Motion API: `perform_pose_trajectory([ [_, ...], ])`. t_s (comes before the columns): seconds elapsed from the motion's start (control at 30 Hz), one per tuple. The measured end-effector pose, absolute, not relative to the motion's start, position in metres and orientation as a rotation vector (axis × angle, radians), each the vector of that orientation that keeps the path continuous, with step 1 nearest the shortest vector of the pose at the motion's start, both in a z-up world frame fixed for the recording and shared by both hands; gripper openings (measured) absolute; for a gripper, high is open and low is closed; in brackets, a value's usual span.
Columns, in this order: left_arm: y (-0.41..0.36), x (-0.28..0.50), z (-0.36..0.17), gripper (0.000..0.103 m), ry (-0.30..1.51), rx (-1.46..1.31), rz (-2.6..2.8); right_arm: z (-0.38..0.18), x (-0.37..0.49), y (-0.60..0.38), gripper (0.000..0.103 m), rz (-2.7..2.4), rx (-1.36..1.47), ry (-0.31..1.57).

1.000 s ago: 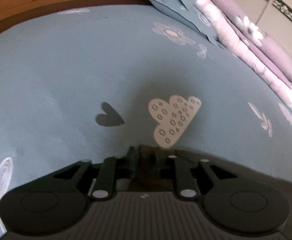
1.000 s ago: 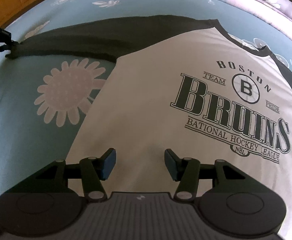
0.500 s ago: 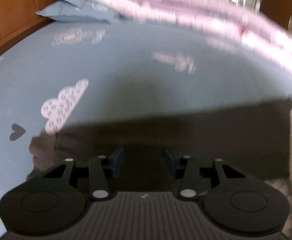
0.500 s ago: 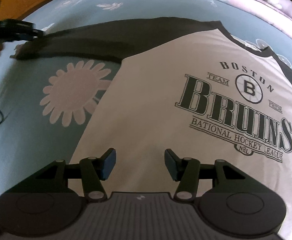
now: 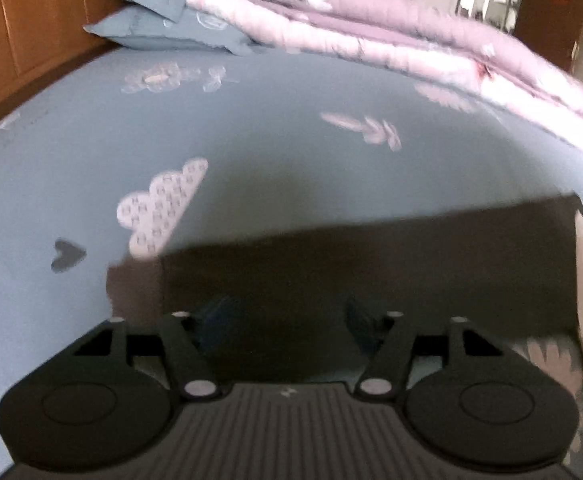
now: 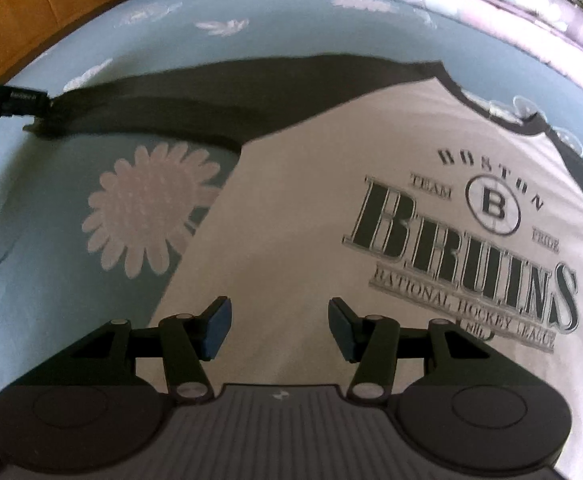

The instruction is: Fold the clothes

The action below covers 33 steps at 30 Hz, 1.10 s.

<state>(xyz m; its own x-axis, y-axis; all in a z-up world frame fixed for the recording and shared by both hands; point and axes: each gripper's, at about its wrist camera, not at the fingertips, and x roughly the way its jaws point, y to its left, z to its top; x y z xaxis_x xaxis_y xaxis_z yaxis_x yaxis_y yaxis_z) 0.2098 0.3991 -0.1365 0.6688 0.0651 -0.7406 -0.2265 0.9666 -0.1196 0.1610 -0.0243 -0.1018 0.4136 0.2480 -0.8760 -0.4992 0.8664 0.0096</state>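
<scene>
While one shirt (image 6: 331, 200) lies flat, both hand-held grippers, left (image 5: 287, 320) and right (image 6: 279, 320), gape empty.

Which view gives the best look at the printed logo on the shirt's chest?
The right wrist view. The Bruins print lies fully in frame on the shirt's pale body, lettering readable despite slight blur. The left wrist view shows none of it: only the dark sleeve beyond the open left claw, plus a pale strip at the frame's right edge.

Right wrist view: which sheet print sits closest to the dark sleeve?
The big white daisy on the blue sheet, right under the dark sleeve, petals almost touching it. The smaller leaf print sits farther off, toward the pillows.
</scene>
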Motion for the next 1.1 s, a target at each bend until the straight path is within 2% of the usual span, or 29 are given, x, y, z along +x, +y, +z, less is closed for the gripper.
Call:
perform_pose_trajectory([
  [0.13,0.425,0.221,-0.163,0.063,0.89,-0.296,0.244,-0.102,0.161,-0.022,0.059,0.479,-0.283,1.046],
  [0.2,0.429,0.212,-0.171,0.066,0.868,-0.274,0.197,-0.104,0.161,-0.023,0.059,0.483,-0.29,1.051],
  [0.3,0.419,0.205,-0.167,0.066,0.902,-0.156,0.172,-0.108,0.161,-0.026,0.059,0.48,-0.294,1.062],
  [0.4,0.412,0.209,-0.145,0.064,0.894,-0.173,0.176,-0.107,0.164,-0.027,0.059,0.502,-0.274,1.062],
  [0.5,0.398,0.235,-0.121,0.072,0.855,-0.241,0.104,-0.096,0.177,-0.012,0.059,0.589,-0.267,1.02],
  [0.7,0.333,0.313,-0.117,0.072,0.942,-0.31,-0.147,-0.08,0.219,0.053,0.059,0.804,-0.298,0.835],
  [0.8,0.302,0.339,-0.131,0.072,1.024,-0.281,-0.175,-0.092,0.242,0.083,0.059,0.88,-0.324,0.781],
  [0.9,0.282,0.351,-0.152,0.072,1.084,-0.224,-0.142,-0.117,0.262,0.102,0.059,0.854,-0.364,0.784],
  [0.97,0.278,0.351,-0.157,0.075,1.053,-0.183,-0.134,-0.135,0.272,0.104,0.059,0.848,-0.324,0.886],
  [1.1,0.273,0.35,-0.154,0.076,1.048,-0.143,-0.12,-0.145,0.258,0.093,0.076,0.882,-0.27,0.926],
])
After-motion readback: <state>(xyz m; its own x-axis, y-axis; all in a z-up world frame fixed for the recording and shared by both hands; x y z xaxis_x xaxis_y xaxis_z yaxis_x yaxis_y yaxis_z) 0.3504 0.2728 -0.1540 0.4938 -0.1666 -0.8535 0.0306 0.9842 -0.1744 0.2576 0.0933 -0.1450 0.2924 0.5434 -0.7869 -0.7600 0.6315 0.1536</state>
